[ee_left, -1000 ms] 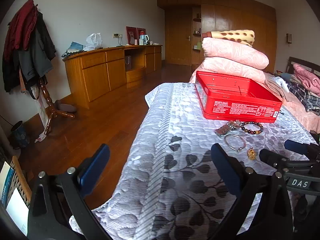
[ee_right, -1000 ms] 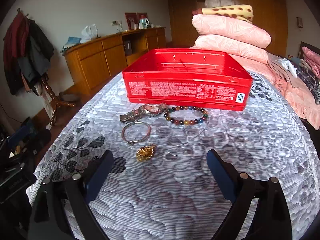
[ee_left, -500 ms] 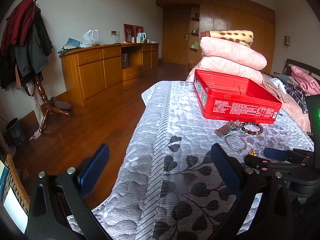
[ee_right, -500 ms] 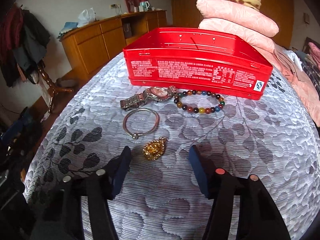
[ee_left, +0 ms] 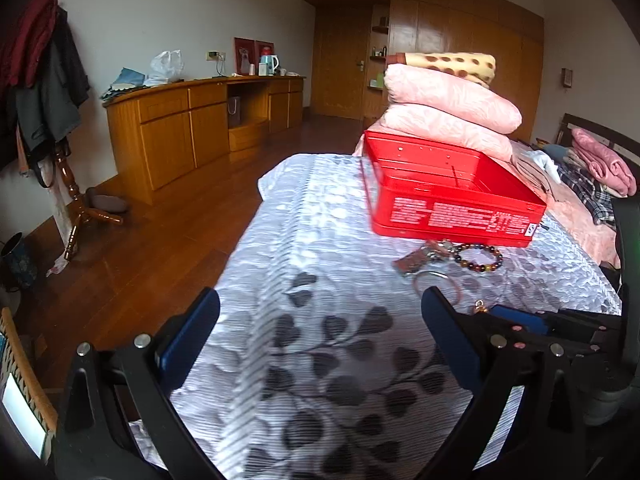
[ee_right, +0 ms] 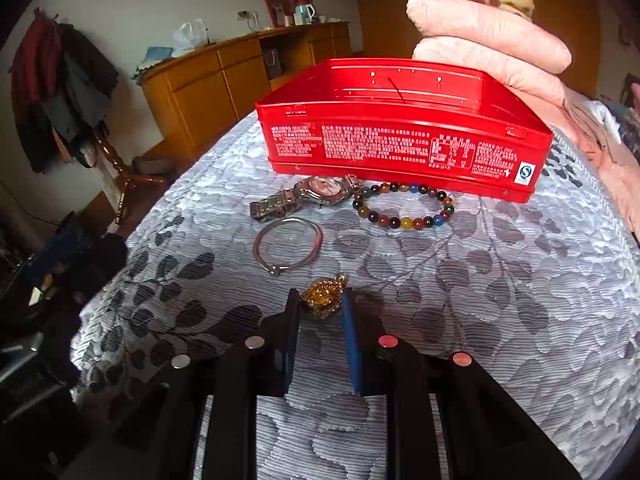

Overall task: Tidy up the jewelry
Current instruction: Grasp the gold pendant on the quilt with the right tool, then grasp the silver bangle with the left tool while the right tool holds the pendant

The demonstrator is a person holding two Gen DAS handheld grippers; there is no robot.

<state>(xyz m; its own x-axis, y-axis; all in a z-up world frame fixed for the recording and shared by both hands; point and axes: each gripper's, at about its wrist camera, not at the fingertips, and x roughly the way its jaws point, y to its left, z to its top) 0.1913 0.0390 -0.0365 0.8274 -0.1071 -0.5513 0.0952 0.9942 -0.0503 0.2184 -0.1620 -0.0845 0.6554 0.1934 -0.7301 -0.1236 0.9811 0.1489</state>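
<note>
An open red tin [ee_right: 400, 148] stands on the bedspread [ee_right: 500, 280]. In front of it lie a silver watch [ee_right: 304, 196], a coloured bead bracelet [ee_right: 404, 206] and a silver bangle [ee_right: 287, 249]. My right gripper [ee_right: 320, 306] is shut on a gold pendant [ee_right: 322, 298], which rests on the bedspread. My left gripper [ee_left: 320, 320] is open and empty above the bed's left part. In the left wrist view the tin [ee_left: 448, 196], the bracelet [ee_left: 478, 258] and the right gripper [ee_left: 516, 320] show at the right.
Stacked pink pillows [ee_right: 488, 36] lie behind the tin. A wooden sideboard [ee_left: 192, 128] stands along the left wall and a coat rack [ee_left: 48, 92] at the far left. The bed edge [ee_left: 240, 248] drops to the wooden floor.
My right gripper has moved forward and down and closed around the gold pendant. My left gripper has stayed open and shifted slightly.
</note>
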